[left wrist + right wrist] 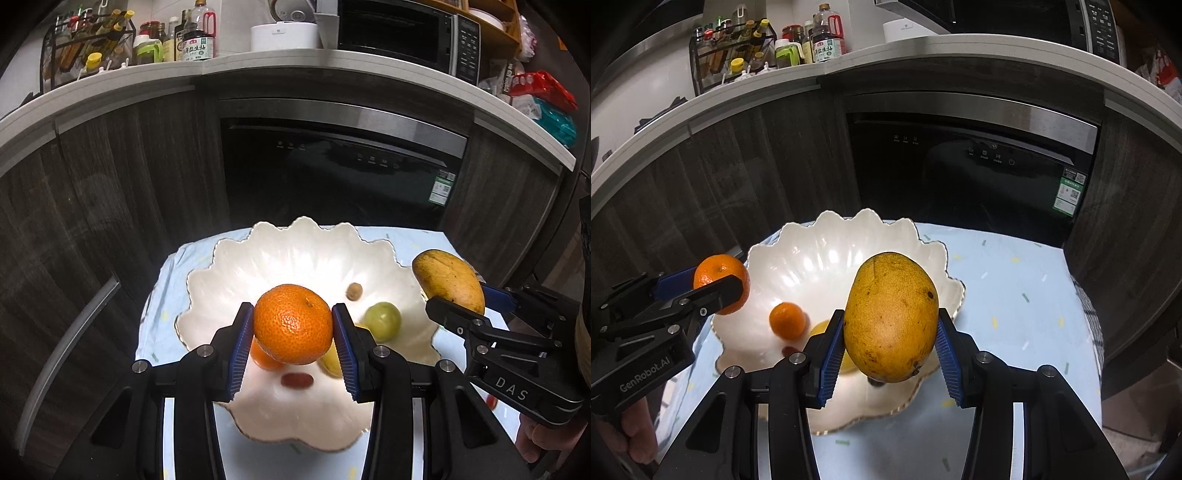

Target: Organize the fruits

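dark wood cabinets point(110, 177) flank a black oven point(340, 173); bottles point(827, 37) crowd the pale counter's point(258, 61) left end, a microwave point(406, 35) its right.

Glossy pearly bowl point(295, 254), pale printed cloth point(1015, 295), dimpled shiny orange point(293, 328), matt speckled mango point(891, 317)

Right gripper point(891, 334) fingers clamp mango point(891, 317) above scalloped bowl point(820, 240).
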{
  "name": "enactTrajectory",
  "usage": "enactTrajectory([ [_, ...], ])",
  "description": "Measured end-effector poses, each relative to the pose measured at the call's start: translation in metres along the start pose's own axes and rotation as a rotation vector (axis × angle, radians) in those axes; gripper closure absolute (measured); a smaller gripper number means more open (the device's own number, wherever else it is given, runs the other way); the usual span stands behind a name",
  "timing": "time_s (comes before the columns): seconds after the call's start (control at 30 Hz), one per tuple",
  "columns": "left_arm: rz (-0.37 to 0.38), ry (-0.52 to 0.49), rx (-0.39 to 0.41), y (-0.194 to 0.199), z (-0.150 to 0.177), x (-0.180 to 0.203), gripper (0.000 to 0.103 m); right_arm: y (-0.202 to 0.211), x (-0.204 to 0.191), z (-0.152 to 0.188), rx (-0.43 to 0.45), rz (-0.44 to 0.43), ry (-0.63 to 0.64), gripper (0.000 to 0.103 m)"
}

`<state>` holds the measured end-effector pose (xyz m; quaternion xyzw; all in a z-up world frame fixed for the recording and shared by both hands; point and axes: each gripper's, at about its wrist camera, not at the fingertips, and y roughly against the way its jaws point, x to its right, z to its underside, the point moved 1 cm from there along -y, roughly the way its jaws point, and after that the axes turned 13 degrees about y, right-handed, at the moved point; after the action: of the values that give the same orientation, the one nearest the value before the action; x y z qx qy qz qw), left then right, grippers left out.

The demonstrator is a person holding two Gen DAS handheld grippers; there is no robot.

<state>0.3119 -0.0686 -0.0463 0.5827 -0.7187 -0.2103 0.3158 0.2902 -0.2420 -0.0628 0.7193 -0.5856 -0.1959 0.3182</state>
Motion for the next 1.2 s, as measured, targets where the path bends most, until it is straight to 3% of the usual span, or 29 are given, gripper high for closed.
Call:
enactTrajectory([
  [0.7, -0.029, 0.012, -0.017, -0.061, -0.03, -0.015, 0.061, -0.06, 0.017, -0.026, -0.039, 0.013, -0.016, 0.056],
  [1.2, -0.02, 0.003, -0.072, -0.083, -0.03, -0.015, 0.059, -0.082, 0.019, -0.029, -0.079, 0.012, -0.022, 0.055],
])
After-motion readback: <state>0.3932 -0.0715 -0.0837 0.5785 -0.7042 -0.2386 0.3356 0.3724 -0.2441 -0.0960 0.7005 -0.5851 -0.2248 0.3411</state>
